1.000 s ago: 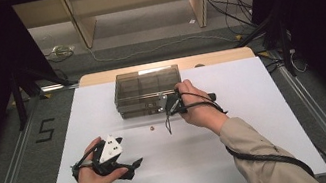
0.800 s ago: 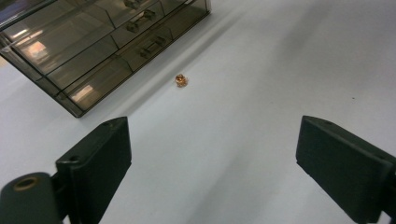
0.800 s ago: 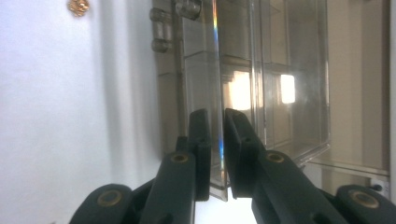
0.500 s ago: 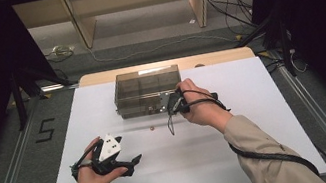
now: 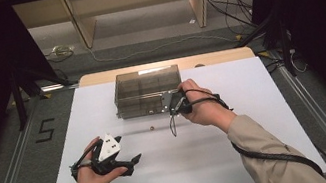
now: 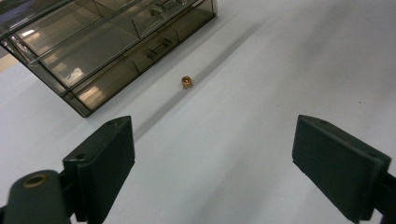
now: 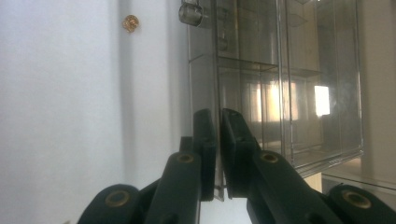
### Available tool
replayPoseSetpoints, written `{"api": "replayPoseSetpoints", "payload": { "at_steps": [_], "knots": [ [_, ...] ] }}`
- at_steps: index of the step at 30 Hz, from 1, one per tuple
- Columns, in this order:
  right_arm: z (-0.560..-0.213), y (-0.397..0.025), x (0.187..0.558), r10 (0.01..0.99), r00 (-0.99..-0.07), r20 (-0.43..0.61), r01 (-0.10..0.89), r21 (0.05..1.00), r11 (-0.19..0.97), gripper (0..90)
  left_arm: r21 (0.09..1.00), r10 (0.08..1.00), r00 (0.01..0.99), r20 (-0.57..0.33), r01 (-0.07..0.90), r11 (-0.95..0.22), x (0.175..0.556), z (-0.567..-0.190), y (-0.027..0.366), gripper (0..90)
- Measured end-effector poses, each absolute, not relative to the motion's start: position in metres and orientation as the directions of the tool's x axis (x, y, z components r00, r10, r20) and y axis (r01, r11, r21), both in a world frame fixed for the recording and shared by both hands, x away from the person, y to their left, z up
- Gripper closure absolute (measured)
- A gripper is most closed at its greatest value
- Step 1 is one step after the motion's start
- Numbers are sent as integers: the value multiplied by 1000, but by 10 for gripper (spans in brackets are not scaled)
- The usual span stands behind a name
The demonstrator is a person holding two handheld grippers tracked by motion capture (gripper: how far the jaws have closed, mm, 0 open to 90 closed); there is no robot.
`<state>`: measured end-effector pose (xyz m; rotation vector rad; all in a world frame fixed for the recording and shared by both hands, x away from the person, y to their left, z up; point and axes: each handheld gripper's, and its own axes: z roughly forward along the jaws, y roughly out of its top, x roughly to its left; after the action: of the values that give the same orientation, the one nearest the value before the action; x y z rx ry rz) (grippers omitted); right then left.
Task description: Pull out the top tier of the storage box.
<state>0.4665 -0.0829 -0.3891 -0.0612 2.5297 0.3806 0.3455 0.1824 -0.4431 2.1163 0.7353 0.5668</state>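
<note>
A smoke-tinted transparent plastic organiser box with inner compartments (image 5: 147, 91) sits at the far middle of the white table top (image 5: 263, 155) and serves as the reference point here. The right gripper (image 5: 169, 104) is at the box's front right corner; in the right gripper view (image 7: 217, 154) its two black jaws stand nearly together, pinched on a thin clear front wall or panel edge of the box, with only that sheet between them. Which part of the box this panel belongs to, lid or drawer front, cannot be told. A small clear knob or latch (image 7: 190, 13) shows on the same front face, farther along from the jaws. A small brass-coloured round nut-like piece (image 5: 152, 128) lies loose on the table just in front of the box, apart from it and touching neither gripper; it also appears in the left gripper view (image 6: 187, 82) and in the right gripper view (image 7: 130, 22). The left gripper (image 5: 135, 160) is well in front of the box toward the person's side, held low over the table; its jaws stand wide apart with nothing between them, aimed toward the brass piece and the box beyond.
</note>
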Motion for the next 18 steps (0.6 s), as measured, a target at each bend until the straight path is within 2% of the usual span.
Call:
{"api": "replayPoseSetpoints", "payload": {
  "at_steps": [18],
  "knots": [
    [-387,-84,463,47,-863,-503,-118,291,950,865,808,669,730,140,306,-504,345,-443,183,135]
  ]
}}
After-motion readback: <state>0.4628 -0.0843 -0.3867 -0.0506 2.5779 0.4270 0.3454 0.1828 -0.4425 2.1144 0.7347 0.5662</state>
